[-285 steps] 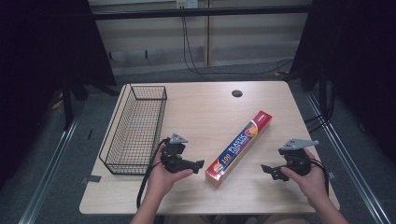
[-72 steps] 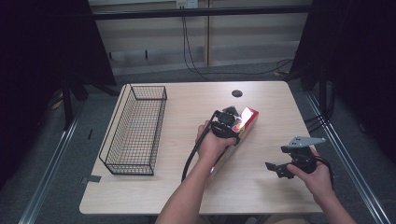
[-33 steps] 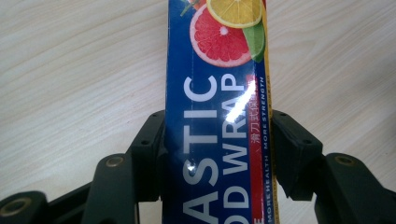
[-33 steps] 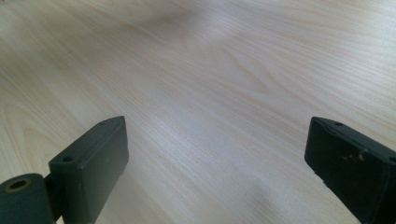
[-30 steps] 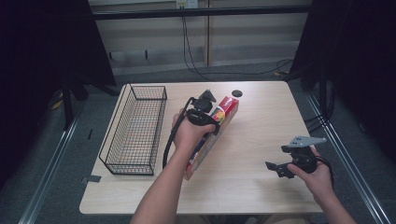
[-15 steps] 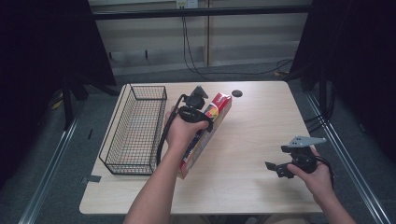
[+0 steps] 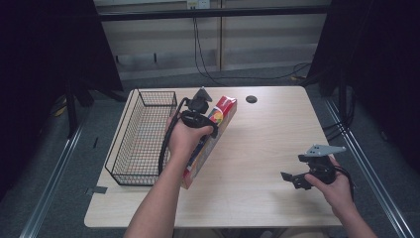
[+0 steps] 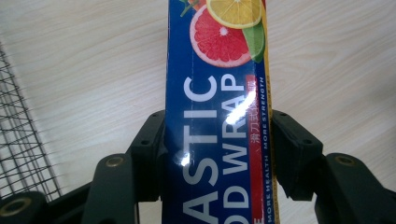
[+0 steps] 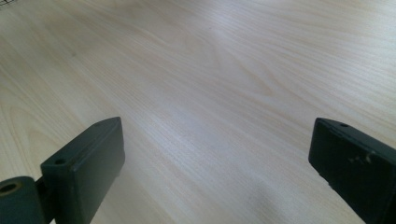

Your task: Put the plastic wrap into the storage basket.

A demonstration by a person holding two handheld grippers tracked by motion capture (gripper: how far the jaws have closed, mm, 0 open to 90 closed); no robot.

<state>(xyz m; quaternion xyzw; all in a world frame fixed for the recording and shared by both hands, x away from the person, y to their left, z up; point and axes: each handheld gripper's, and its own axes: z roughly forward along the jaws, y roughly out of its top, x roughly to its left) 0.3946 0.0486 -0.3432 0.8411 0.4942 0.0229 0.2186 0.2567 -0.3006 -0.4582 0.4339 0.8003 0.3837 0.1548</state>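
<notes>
So we've got the plastic wrap box (image 7: 210, 136) clamped in the left tool (image 8: 217, 154). Its black jaws press on both long sides of the box, about mid-length. It's a long, slim cardboard carton, glossy blue on the face with a red end and a yellow strip along one edge. From the high view we see it angled over the worktop (image 7: 267, 148), far end near the back, near end just beside the wire basket (image 7: 141, 136); we can't tell if that near end touches the wood. In the left gripper view we can read "ASTIC" and "OD WRAP" in big white letters, plus "MORE HEALTH MORE STRENGTH" in small print, with grapefruit, lemon and lime slices printed above.

The basket is a black wire-mesh rectangle, long and shallow, and we see nothing in it.

The worktop is pale wood grain, rounded corners, with a small dark round cap (image 7: 251, 98) near the back edge.

The right tool (image 7: 296, 179) sits low over the wood at the right, jaws spread wide, nothing between them.
</notes>
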